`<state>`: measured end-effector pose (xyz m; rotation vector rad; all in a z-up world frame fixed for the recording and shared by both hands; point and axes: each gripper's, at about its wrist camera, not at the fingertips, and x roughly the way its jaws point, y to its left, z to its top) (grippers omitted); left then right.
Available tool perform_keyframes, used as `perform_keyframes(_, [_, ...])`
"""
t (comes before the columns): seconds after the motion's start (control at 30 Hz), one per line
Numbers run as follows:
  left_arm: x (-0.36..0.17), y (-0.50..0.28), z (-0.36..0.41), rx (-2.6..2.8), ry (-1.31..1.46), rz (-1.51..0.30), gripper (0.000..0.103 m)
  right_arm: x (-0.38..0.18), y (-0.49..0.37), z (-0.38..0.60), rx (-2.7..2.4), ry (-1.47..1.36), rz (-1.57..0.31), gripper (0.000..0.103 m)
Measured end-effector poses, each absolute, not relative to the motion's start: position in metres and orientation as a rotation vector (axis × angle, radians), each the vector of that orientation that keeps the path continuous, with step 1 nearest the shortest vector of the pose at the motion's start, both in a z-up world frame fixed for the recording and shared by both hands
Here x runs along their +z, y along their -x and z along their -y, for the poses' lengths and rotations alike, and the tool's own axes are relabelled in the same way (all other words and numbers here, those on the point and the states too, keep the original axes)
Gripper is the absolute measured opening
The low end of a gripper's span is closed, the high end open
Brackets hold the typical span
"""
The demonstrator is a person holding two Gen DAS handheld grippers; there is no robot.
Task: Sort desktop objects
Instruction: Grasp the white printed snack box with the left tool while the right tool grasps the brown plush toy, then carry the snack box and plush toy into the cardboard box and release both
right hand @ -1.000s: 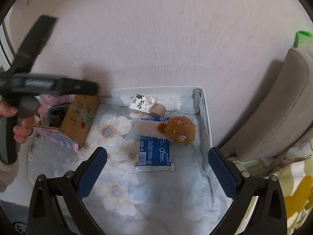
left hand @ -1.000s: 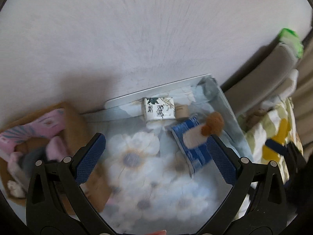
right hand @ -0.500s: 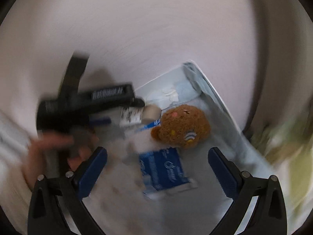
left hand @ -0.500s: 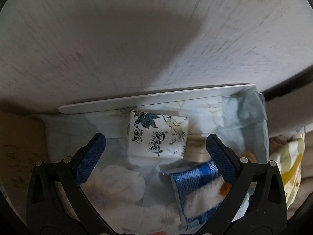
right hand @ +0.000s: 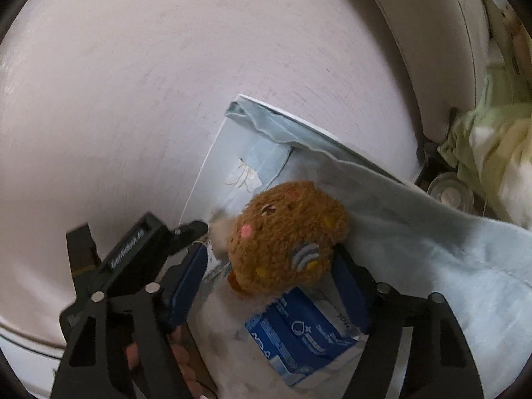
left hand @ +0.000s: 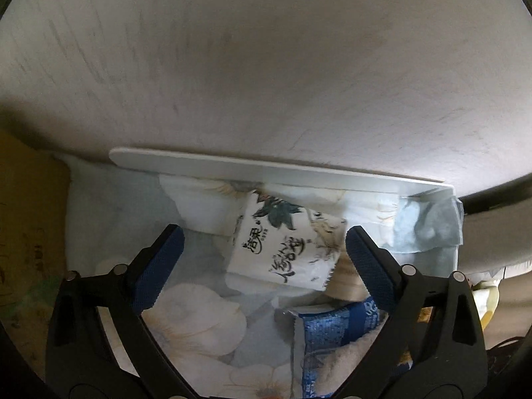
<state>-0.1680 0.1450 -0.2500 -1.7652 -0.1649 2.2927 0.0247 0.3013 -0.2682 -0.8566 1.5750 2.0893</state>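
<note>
Fingers (right hand: 269, 266) closing around plush toy (right hand: 286, 239), contact unclear; left gripper (left hand: 262, 252) fingers apart.

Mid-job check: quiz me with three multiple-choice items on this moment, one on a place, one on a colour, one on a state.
1. Where does the white tissue pack lie?
A. between the left gripper pads
B. on the blue packet
C. off the floral cloth

2. What colour is the plush toy?
A. pink
B. brown
C. grey

3. How do the right gripper jaws stand?
A. wide, with nothing between them
B. shut together
C. closing around the plush toy

Answers:
1 A, the pack sits between the blue pads, on the cloth.
2 B, its fur is brown.
3 C, the pads flank the toy.
</note>
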Motion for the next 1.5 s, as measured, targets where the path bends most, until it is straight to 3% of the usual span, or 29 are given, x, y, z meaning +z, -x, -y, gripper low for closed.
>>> perform_keyframes(0.07, [-0.247, 0.166, -0.15, 2.297, 1.747, 0.124, 0.097, -0.27, -0.023, -0.302, 2.079, 0.856, -1.57, 0.052])
perform_keyframes(0.2, [-0.246, 0.161, -0.163, 2.347, 1.711, -0.09, 0.097, -0.269, -0.023, -0.307, 2.091, 0.852, -1.536, 0.045])
perform_keyframes(0.27, [-0.247, 0.16, -0.162, 2.362, 1.703, -0.111, 0.094, -0.268, -0.022, -0.305, 2.105, 0.858, -1.514, 0.044])
perform_keyframes(0.33, [-0.247, 0.159, -0.159, 2.377, 1.693, -0.117, 0.082, -0.265, -0.023, -0.305, 2.121, 0.862, -1.489, 0.043])
perform_keyframes(0.4, [-0.243, 0.155, -0.161, 2.411, 1.663, -0.187, 0.059, -0.264, -0.025, -0.303, 2.135, 0.862, -1.479, 0.042])
perform_keyframes(0.9, [-0.188, 0.129, -0.147, 2.347, 1.606, -0.185, 0.059, -0.228, -0.035, -0.291, 2.237, 0.851, -1.384, 0.04])
perform_keyframes(1.33, [-0.084, 0.096, -0.099, 2.234, 1.541, -0.138, 0.059, -0.138, -0.035, -0.253, 2.536, 1.007, -1.13, 0.04])
perform_keyframes(1.37, [-0.087, 0.094, -0.122, 2.24, 1.545, -0.129, 0.059, -0.13, -0.032, -0.248, 2.567, 1.04, -1.101, 0.04])
perform_keyframes(1.5, [-0.068, 0.09, -0.071, 2.262, 1.549, -0.075, 0.059, -0.112, -0.019, -0.23, 2.65, 1.121, -1.015, 0.04])
